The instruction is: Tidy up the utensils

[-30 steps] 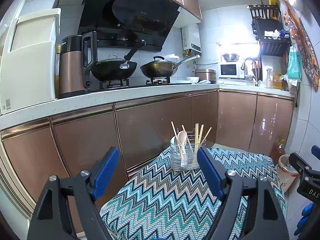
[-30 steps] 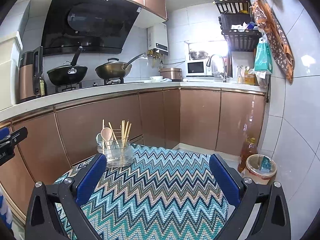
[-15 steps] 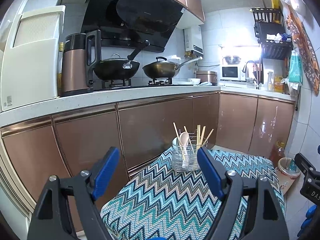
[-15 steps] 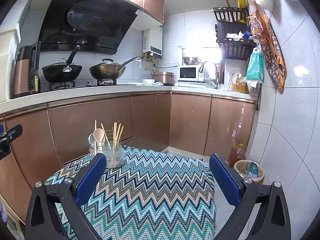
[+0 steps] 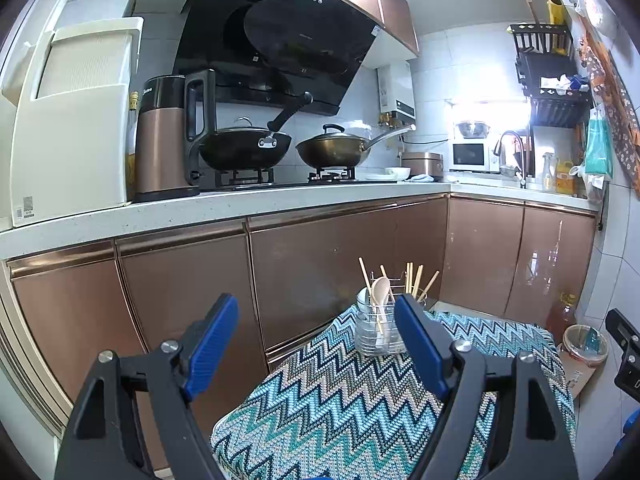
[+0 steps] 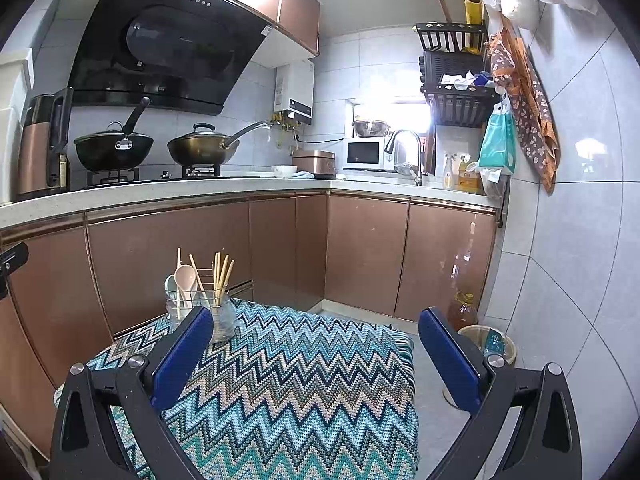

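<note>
Both pairs of blue-padded fingers stand wide with nothing between them: the left gripper [image 5: 316, 344] and the right gripper [image 6: 312, 354] hover over the zigzag-patterned cloth [image 6: 296, 384] that covers the low bench, neither touching anything. The utensils all stand upright in one clear holder [image 6: 200, 316] with a wire frame, at the far edge of the cloth, ahead of the left fingers and just past the right gripper's left finger. I count two spoons, a pale pink one [image 6: 185, 276] and a greyish one [image 6: 171, 283] beside it, and about six wooden chopsticks [image 6: 221, 270]; overlap makes that number uncertain. Nothing lies loose on the cloth, so the sorting looks either not begun or already finished, I cannot tell which. If it is beginning, the next move calls for reaching forward to the holder and closing on one handle.
</note>
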Demonstrator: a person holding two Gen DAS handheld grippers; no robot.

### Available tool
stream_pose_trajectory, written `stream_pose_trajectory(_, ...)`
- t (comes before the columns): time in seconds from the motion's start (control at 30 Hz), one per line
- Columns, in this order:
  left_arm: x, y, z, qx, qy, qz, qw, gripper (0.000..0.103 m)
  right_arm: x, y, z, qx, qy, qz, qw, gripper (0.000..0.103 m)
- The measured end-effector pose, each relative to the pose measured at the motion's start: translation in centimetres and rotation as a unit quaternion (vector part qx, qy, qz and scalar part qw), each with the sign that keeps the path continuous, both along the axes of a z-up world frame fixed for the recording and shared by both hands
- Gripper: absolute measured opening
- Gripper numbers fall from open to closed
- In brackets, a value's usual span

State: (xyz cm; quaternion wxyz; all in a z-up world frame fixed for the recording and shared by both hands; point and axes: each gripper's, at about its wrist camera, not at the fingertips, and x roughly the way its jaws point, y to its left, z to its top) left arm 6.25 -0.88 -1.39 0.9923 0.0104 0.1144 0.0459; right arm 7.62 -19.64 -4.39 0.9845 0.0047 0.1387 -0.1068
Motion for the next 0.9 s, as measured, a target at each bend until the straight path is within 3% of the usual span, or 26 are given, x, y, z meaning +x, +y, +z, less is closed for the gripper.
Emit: stream_pose_trajectory(0.9, 1.5, 0.3, -1.1, -0.002, 0.012, -0.004, 0.9999, 0.079, 1.3, 0.3, -1.1, -0.008, 0.018, 0.004, 1.0, 0.103)
